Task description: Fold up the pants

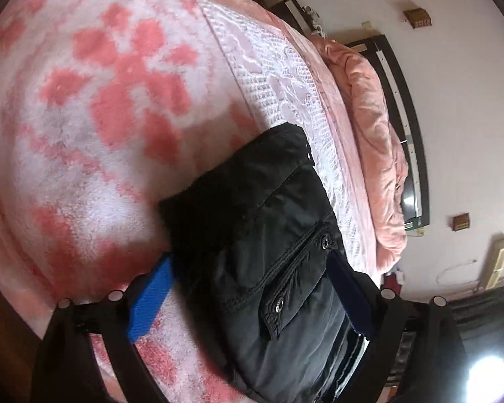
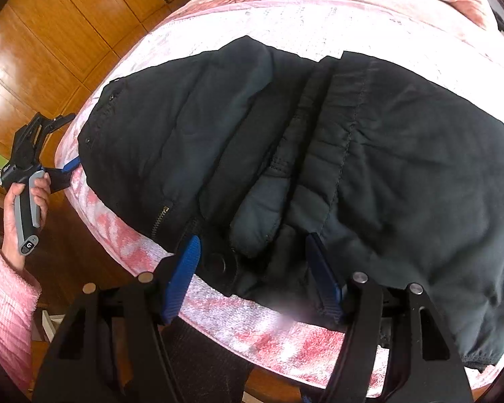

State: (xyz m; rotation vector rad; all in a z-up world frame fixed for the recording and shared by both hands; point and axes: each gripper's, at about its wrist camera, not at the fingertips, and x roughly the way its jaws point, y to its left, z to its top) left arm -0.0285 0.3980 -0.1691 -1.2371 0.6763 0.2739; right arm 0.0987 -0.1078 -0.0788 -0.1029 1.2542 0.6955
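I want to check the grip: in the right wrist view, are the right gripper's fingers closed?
No, the right gripper is open, its blue pads standing apart around the edge of the black pants.

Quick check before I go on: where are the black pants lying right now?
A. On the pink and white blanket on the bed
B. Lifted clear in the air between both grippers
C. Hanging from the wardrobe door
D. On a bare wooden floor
A: the black pants lie spread on the pink and white blanket, with both grippers open at their near edge, left gripper and right gripper.
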